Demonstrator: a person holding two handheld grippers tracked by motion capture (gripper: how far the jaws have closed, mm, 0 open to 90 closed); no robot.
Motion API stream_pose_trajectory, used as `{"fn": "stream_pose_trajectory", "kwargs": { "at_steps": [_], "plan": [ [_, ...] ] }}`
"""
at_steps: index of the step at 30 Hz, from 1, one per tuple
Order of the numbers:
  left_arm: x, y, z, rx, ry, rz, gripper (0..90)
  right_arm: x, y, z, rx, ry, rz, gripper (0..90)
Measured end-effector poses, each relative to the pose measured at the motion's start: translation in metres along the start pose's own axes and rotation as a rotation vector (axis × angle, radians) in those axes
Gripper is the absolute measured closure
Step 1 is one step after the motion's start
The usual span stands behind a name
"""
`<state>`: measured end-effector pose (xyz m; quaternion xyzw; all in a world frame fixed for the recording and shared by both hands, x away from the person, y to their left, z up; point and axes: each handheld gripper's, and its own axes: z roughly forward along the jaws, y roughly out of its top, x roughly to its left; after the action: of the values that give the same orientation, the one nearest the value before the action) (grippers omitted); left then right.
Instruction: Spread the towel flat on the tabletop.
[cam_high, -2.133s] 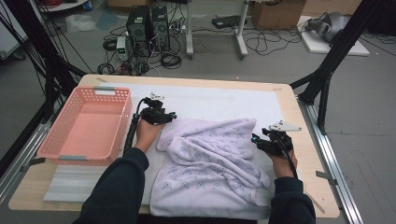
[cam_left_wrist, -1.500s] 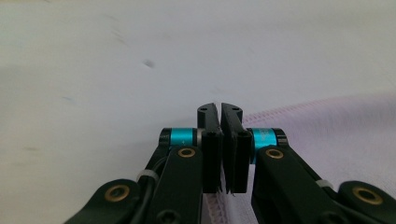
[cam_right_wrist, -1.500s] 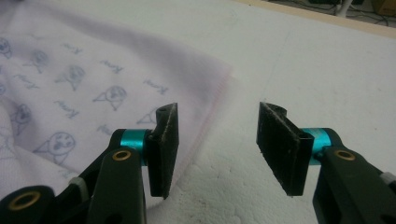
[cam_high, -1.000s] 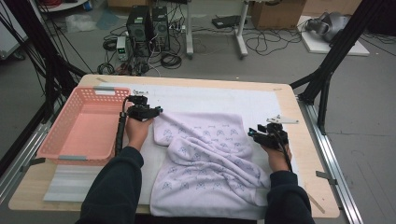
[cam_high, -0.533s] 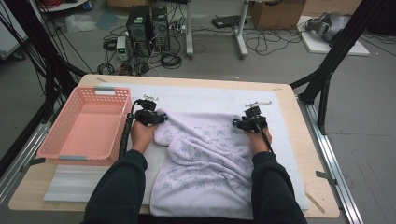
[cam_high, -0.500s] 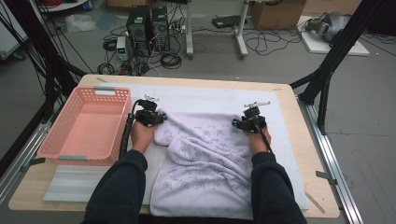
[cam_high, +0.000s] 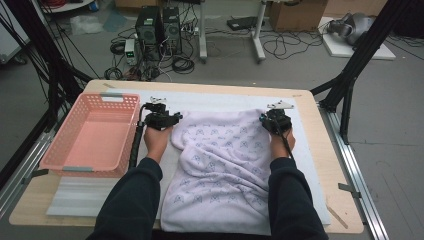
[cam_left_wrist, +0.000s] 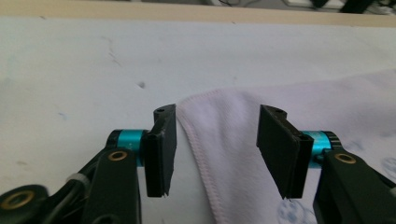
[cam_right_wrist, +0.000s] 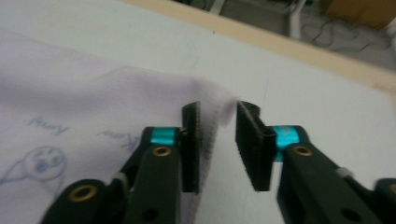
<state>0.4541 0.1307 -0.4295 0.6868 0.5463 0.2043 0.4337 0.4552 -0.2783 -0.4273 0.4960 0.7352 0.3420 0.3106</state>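
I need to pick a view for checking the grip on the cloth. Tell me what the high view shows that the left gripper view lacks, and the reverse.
High view alone: the whole lilac blanket rumpled on the white mat, the pink basket beside it, both hands, and the right gripper at the far right corner.

Left gripper view alone: the stitched hem of that corner lying between the two black pads, which stand apart from it, not pressing.

Both: the left gripper at the blanket's far left corner, on the mat.

Perhaps blue scribbled lettering on the towel (cam_right_wrist: 70, 93), not legible.
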Motion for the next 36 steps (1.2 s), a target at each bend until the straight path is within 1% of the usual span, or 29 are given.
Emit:
{"fn": "stream_pose_trajectory", "kwargs": {
  "at_steps": [1, 3, 4, 6, 7, 9, 10, 12, 13, 14, 15, 16, 19, 20, 21, 22, 23, 24, 25, 26, 27, 28, 30, 31, 32, 33, 34, 35, 36],
  "plan": [
    [0.0, 0.0, -0.003, 0.007, -0.008, 0.018, 44.8, -0.004, -0.001, -0.003, 0.011, 0.012, 0.014, 60.8],
    [-0.001, 0.002, -0.01, 0.018, -0.021, 0.058, 44.5, -0.012, -0.003, -0.014, -0.018, 0.037, 0.056, 58.0],
    [-0.002, 0.002, -0.014, 0.025, -0.034, 0.07, 43.8, -0.015, -0.003, -0.02, -0.037, 0.042, 0.057, 56.9],
    [-0.005, 0.003, -0.019, 0.041, -0.067, 0.082, 42.7, -0.019, -0.005, -0.034, -0.062, 0.058, 0.051, 55.9],
    [-0.007, 0.003, -0.022, 0.039, -0.086, 0.08, 41.6, -0.02, -0.006, -0.04, -0.063, 0.077, 0.053, 54.6],
    [-0.01, -0.002, -0.028, 0.014, -0.102, 0.082, 41.3, -0.018, -0.01, -0.051, -0.06, 0.11, 0.045, 52.1],
    [-0.011, -0.005, -0.029, 0.02, -0.114, 0.074, 41.3, -0.017, -0.013, -0.056, -0.054, 0.134, 0.038, 50.7],
    [-0.012, -0.014, -0.031, 0.056, -0.133, 0.07, 39.9, -0.011, -0.02, -0.066, -0.035, 0.192, 0.034, 48.3],
    [-0.013, -0.019, -0.032, 0.065, -0.141, 0.077, 39.1, -0.008, -0.023, -0.07, -0.013, 0.229, 0.042, 46.0],
    [-0.014, -0.022, -0.033, 0.075, -0.145, 0.085, 39.2, -0.005, -0.025, -0.071, 0.043, 0.273, 0.045, 41.8],
    [-0.014, -0.027, -0.032, 0.102, -0.145, 0.095, 38.9, -0.003, -0.027, -0.071, 0.079, 0.297, 0.052, 41.6],
    [-0.015, -0.029, -0.031, 0.114, -0.146, 0.092, 38.1, 0.001, -0.03, -0.071, 0.109, 0.326, 0.044, 43.2],
    [-0.017, -0.037, -0.024, 0.186, -0.151, 0.095, 37.9, 0.009, -0.04, -0.066, 0.131, 0.332, 0.027, 44.6],
    [-0.02, -0.038, -0.024, 0.174, -0.138, 0.108, 37.3, 0.01, -0.043, -0.063, 0.152, 0.337, 0.027, 44.6],
    [-0.022, -0.039, -0.025, 0.175, -0.112, 0.146, 39.3, 0.012, -0.045, -0.06, 0.166, 0.332, 0.02, 44.9],
    [-0.025, -0.04, -0.026, 0.18, -0.083, 0.189, 42.1, 0.013, -0.047, -0.056, 0.195, 0.322, -0.013, 45.1],
    [-0.027, -0.041, -0.026, 0.174, -0.053, 0.244, 48.7, 0.014, -0.049, -0.054, 0.213, 0.319, -0.027, 45.5],
    [-0.027, -0.042, -0.028, 0.169, -0.081, 0.255, 57.0, 0.015, -0.05, -0.054, 0.2, 0.316, -0.024, 46.2],
    [-0.027, -0.042, -0.028, 0.174, -0.108, 0.242, 74.8, 0.016, -0.05, -0.054, 0.201, 0.309, -0.032, 45.9],
    [-0.03, -0.042, -0.028, 0.174, -0.1, 0.253, 85.3, 0.018, -0.05, -0.054, 0.203, 0.299, -0.051, 45.5],
    [-0.031, -0.041, -0.027, 0.172, -0.091, 0.277, 86.0, 0.022, -0.05, -0.054, 0.202, 0.282, -0.079, 44.8],
    [-0.031, -0.041, -0.027, 0.169, -0.084, 0.276, 86.4, 0.025, -0.05, -0.055, 0.198, 0.274, -0.104, 47.2],
    [-0.026, -0.038, -0.026, 0.157, -0.048, 0.239, 86.6, 0.029, -0.049, -0.057, 0.199, 0.284, -0.132, 52.8],
    [-0.022, -0.036, -0.025, 0.141, -0.038, 0.209, 86.6, 0.029, -0.049, -0.058, 0.201, 0.297, -0.139, 58.2],
    [-0.018, -0.035, -0.025, 0.124, -0.031, 0.17, 86.7, 0.029, -0.049, -0.058, 0.198, 0.321, -0.141, 65.5],
    [-0.015, -0.034, -0.025, 0.116, -0.019, 0.145, 86.7, 0.029, -0.049, -0.058, 0.2, 0.335, -0.144, 73.4],
    [-0.012, -0.034, -0.024, 0.112, -0.006, 0.143, 86.7, 0.028, -0.049, -0.058, 0.193, 0.345, -0.153, 83.4],
    [-0.01, -0.034, -0.023, 0.103, 0.002, 0.134, 86.7, 0.029, -0.049, -0.058, 0.192, 0.359, -0.149, 86.1],
    [-0.008, -0.034, -0.023, 0.093, 0.004, 0.119, 86.7, 0.029, -0.049, -0.057, 0.187, 0.357, -0.154, 87.0]
  ]
}}
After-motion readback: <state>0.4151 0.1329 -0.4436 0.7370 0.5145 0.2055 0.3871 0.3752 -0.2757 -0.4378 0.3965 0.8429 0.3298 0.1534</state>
